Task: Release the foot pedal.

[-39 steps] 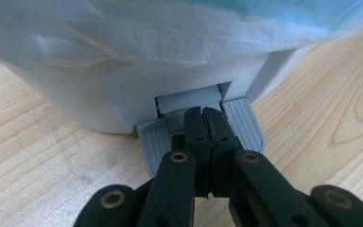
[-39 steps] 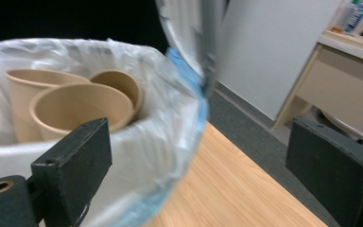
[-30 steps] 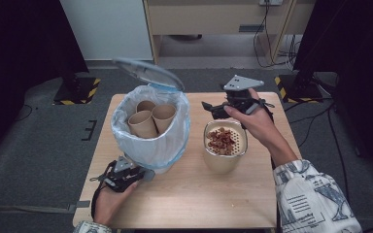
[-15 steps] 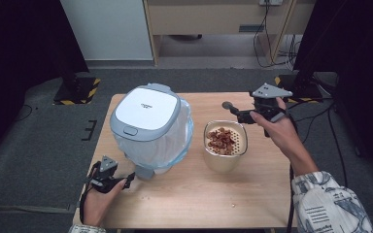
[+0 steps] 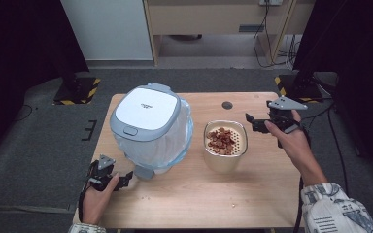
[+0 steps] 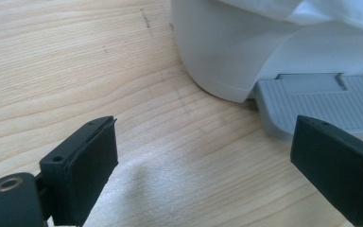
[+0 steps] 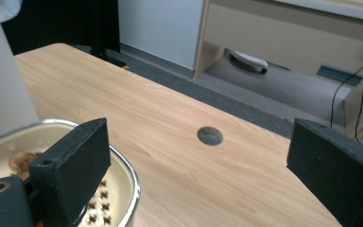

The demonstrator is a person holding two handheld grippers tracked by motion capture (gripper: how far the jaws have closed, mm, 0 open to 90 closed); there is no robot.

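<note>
Bin point(image 5: 150, 127) sits lid-down by the table's point(image 5: 252, 194) left edge; my left gripper point(image 5: 121, 180), jaws just opened and empty, should clear its grey pedal point(image 6: 319, 105) gently, right gripper point(image 5: 255, 122) spread beside the bowl point(image 5: 225, 143)

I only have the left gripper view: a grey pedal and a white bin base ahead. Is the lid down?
Observer: Yes. In the high view the lid lies shut on the bin.
Operator: Where is the right claw?
Observer: The right claw is open and holds nothing, above the table just right of the bowl.
Operator: What is in that bowl?
Observer: Brown pieces of food, heaped in its middle.
</note>
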